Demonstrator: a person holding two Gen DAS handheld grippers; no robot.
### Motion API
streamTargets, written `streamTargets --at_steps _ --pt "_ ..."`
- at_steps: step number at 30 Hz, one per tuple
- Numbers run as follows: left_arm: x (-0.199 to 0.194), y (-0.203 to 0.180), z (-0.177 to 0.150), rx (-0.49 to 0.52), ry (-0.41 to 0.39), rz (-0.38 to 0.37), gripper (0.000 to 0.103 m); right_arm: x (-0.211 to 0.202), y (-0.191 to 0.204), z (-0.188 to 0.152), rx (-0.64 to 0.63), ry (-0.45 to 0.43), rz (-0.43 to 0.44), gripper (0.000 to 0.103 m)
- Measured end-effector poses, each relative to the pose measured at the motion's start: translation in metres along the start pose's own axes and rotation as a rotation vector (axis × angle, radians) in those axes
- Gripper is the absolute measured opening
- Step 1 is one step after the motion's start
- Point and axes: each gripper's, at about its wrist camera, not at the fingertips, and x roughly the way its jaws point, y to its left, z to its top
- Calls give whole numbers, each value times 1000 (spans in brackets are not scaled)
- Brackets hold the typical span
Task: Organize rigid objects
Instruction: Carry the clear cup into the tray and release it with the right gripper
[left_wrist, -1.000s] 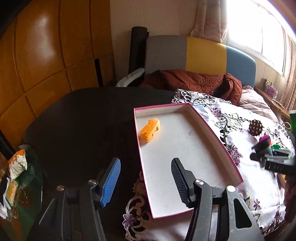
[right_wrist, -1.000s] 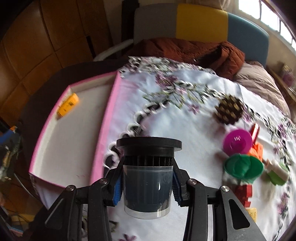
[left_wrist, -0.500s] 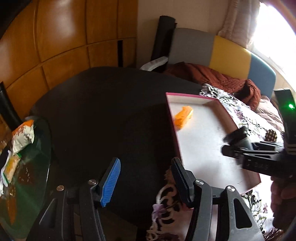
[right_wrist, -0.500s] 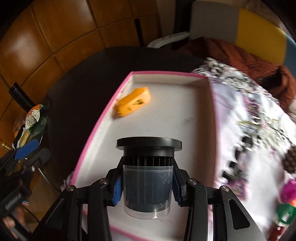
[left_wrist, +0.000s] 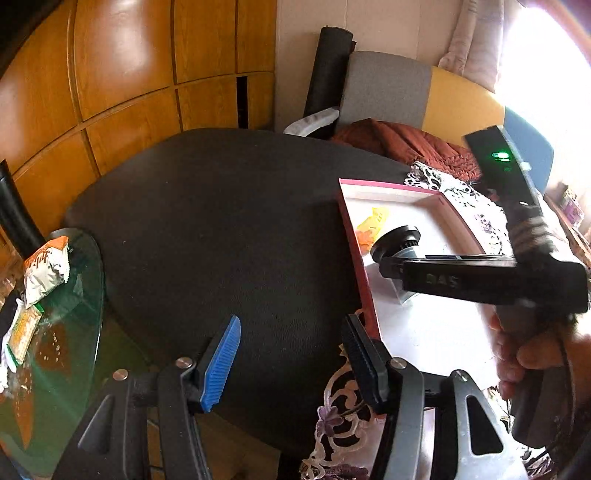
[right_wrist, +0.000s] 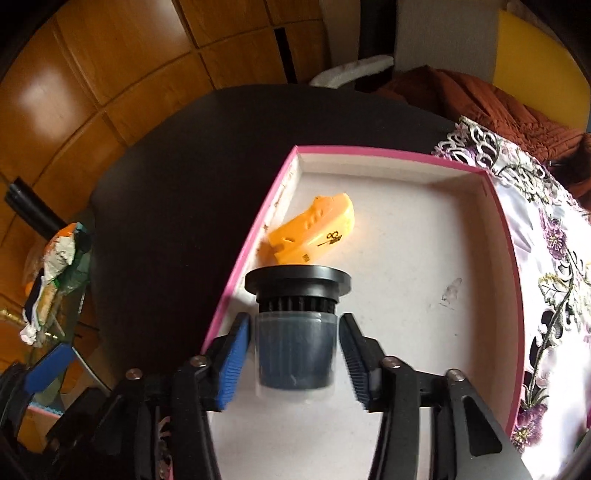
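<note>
Table (left_wrist: 229, 221): dark, round-edged, bare over most of its top. A floral cloth (right_wrist: 550, 236) covered its right side.

Box (right_wrist: 388, 162): shallow, pink-rimmed, white floor, lying partly on the cloth with its left wall over the dark table. In the left wrist view the box (left_wrist: 354, 236) was just ahead of the right finger of the left gripper.

Glass shelf (left_wrist: 74, 325): low at the left of the table, carrying snack packets (left_wrist: 46, 267).

Right gripper (right_wrist: 291, 358): over the near left part of the box floor, pointing steeply down, held by a hand (left_wrist: 532, 354) seen from the left wrist. Its jaws were opening; the pads (right_wrist: 232, 358) stood clear of the jar on both sides, a narrow gap showing at each, with the jar between them.

Left gripper (left_wrist: 291, 362): over the near table edge, just left of the box. Jaws well apart, nothing between them.

Jar (right_wrist: 295, 328): clear-walled with dark contents and a broad black ribbed lid pointing away from the camera. It sat near the box's left wall, just short of the orange piece. Whether it rested on the floor could not be told.

Orange piece (right_wrist: 314, 232): a yellow-orange moulded toy with a small black mark, lying on the box floor close to the left wall.
</note>
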Motion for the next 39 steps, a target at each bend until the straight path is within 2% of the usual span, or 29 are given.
streamTargets --at_steps 8,20,33,39 --pt "-6 -7 1 13 -16 -17 58 -31 -6 -11 -20 -74 -10 62" --pt "-17 -28 5 59 -35 -51 58 -81 -27 -34 -31 -180 -75 70" --pt "-23 -60 2 139 -36 -88 58 -118 -77 -57 70 -244 -143 72" --pt "-24 -72 0 163 -26 -107 58 -136 -106 -68 124 -270 -187 77"
